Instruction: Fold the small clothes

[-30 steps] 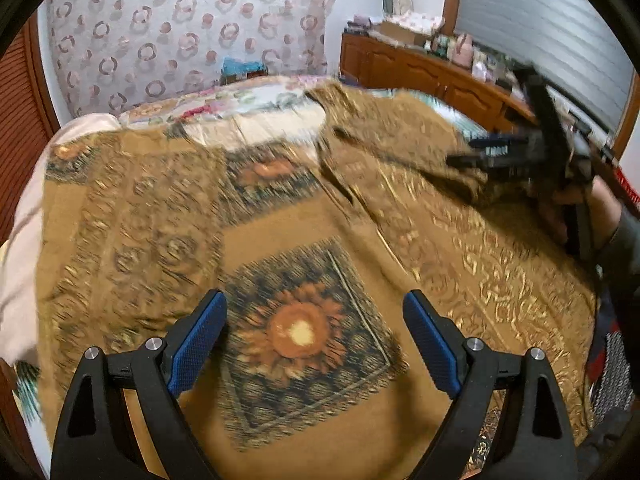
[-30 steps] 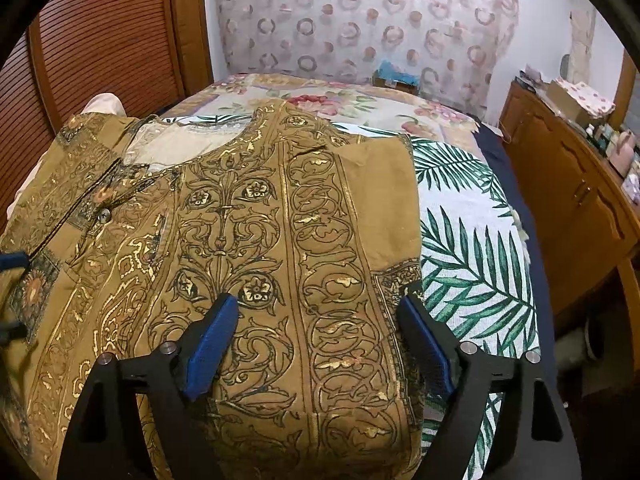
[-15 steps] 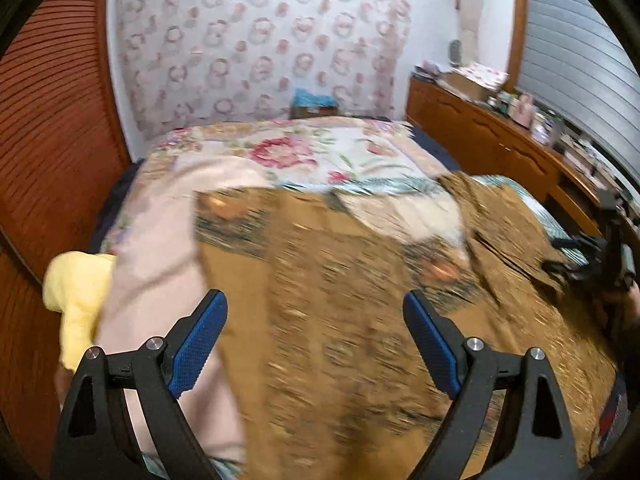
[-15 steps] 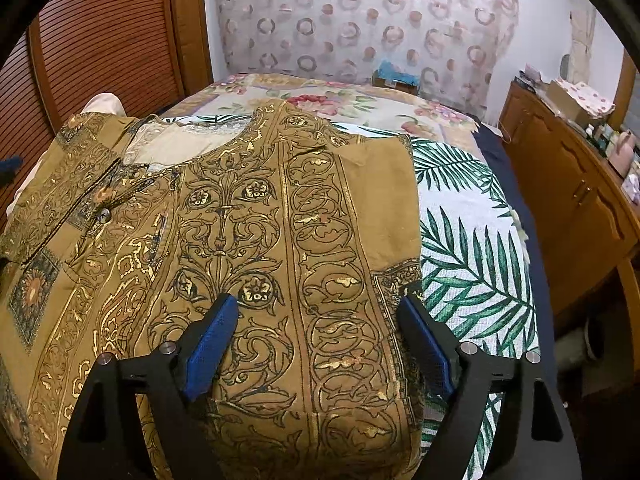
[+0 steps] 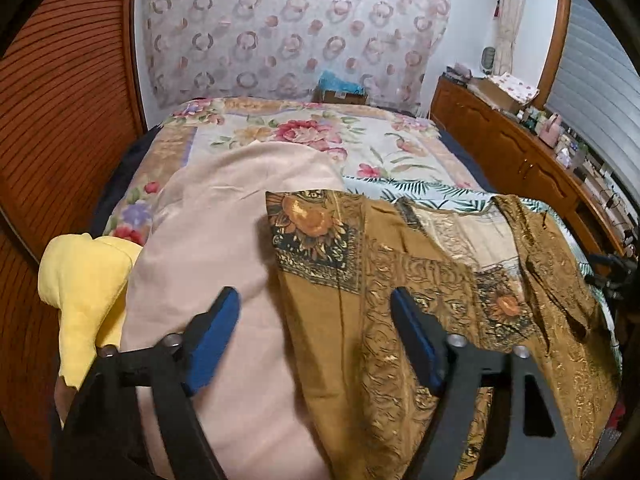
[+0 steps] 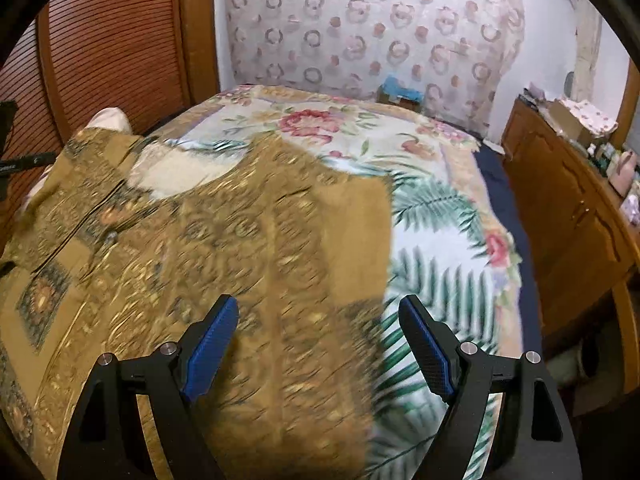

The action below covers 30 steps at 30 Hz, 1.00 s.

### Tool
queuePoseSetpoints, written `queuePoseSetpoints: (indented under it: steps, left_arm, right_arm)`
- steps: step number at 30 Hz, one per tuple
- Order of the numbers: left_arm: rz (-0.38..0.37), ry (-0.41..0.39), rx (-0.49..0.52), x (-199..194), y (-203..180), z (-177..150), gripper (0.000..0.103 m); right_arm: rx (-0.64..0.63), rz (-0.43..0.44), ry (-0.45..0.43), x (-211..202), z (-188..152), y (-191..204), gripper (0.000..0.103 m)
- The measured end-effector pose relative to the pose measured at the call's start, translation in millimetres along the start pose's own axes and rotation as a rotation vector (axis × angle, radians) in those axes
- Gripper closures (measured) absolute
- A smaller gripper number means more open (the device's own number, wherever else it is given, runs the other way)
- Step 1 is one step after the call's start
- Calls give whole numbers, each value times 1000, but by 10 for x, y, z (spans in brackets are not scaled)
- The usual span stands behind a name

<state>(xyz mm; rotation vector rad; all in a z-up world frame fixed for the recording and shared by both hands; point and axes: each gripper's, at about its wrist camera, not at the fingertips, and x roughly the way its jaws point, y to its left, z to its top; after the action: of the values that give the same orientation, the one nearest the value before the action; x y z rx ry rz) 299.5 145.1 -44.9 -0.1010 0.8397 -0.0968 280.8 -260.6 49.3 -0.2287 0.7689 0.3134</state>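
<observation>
A brown patterned garment (image 5: 400, 300) lies spread on a bed (image 5: 312, 136) with a floral and palm-leaf cover, beside a pale pink cloth (image 5: 224, 220) and a yellow cloth (image 5: 88, 280). Wooden slatted doors (image 5: 68, 92) stand left, a wooden dresser (image 6: 572, 208) right. The left gripper (image 5: 316, 340) is closing above the garment's edge without pressing it; the right gripper (image 6: 316, 340) hangs wide, empty.

1 brown garment (image 5: 420, 300), 1 pink cloth (image 5: 224, 216), 1 yellow cloth (image 5: 86, 276), 2 tools.

The tunic (image 5: 420, 300) lay on the bed (image 5: 312, 140); a plain cloth (image 5: 208, 240) at its nine o'clock, a dresser (image 5: 516, 156) at three.
</observation>
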Motion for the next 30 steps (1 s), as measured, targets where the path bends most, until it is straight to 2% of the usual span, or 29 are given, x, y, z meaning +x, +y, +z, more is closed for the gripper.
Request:
queuePoseSetpoints:
  steps: [6,9,13,15,18,21,23,24,25,26,30]
  left_arm:
    - [-12,33,25,110,46,11,56]
    - [-39,31,45,139,56,-5,58]
    - [-49,29,65,142,65,-15,78]
    - [-66,13,72,101,54,-14,85]
    - [-82,-3,92,20,-13,4,94]
    - [-77,-28,111,-78,-99,30,96]
    - [-85,-52,114,-161,-154,41,97]
    - [-80,-62,121,-194,-189,38,97]
    - [-82,-71,128,-230,-224,33,97]
    - [-96,-87,128,-291,-273,20,98]
    - [-139,-144,134,-562,-433,-94,98]
  right_arm:
    - [41,25,30,286,130,-216,19]
    - [59,35,51,434,181,-299,24]
    - [59,24,105,634,252,-356,26]
    - [53,25,109,686,289,-334,28]
    - [30,37,110,715,352,-271,37]
    - [10,25,105,746,415,-217,44]
    - [-2,35,103,758,443,-190,65]
    - [-9,42,104,754,452,-160,70]
    - [-30,24,103,734,458,-115,89]
    - [-52,11,100,731,458,-71,100]
    - [-48,0,47,590,406,35,100]
